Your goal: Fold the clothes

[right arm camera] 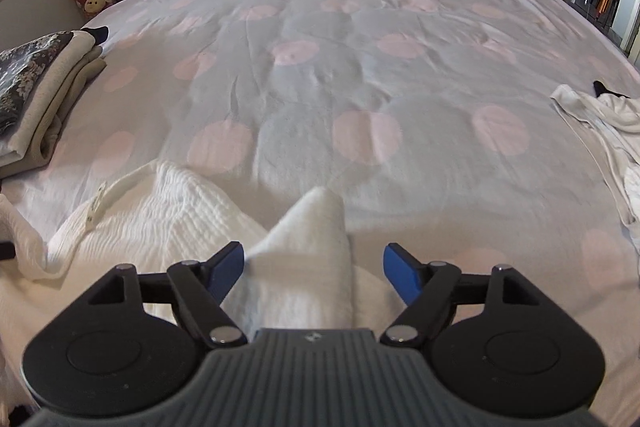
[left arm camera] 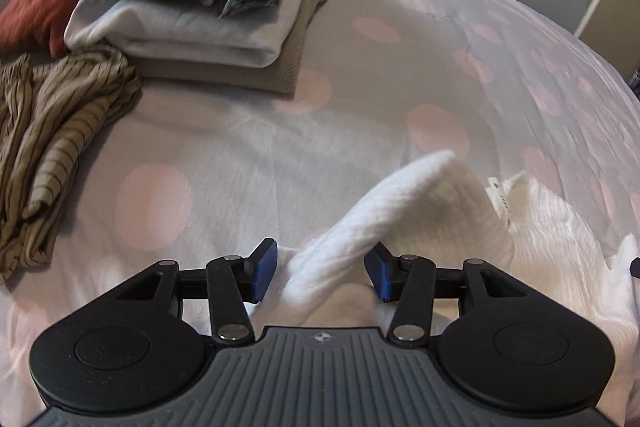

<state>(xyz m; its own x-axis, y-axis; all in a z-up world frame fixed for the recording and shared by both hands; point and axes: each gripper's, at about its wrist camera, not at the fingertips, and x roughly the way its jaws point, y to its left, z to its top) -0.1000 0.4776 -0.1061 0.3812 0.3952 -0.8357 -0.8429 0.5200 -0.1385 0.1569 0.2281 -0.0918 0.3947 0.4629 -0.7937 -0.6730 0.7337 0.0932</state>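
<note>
A white textured garment (left arm camera: 560, 227) lies on the near part of the bed, with a label (left arm camera: 498, 199) at its neck. One corner of it stands up as a peaked fold (left arm camera: 420, 195) between the blue pads of my left gripper (left arm camera: 322, 275); the pads stand apart from the cloth, so this gripper is open. In the right wrist view the same garment (right arm camera: 160, 211) spreads to the left. Another raised fold (right arm camera: 316, 235) sits between the wide-set pads of my right gripper (right arm camera: 314, 275), which is open too, its right pad well clear of the cloth.
A pale bedspread (right arm camera: 320, 67) with pink dots covers the bed. A stack of folded clothes (left arm camera: 192, 27) topped by a dark floral piece sits at the back left, beside a red fabric (left arm camera: 36, 3) and a crumpled striped garment (left arm camera: 52, 131). White clothes (right arm camera: 600, 119) lie at the right edge.
</note>
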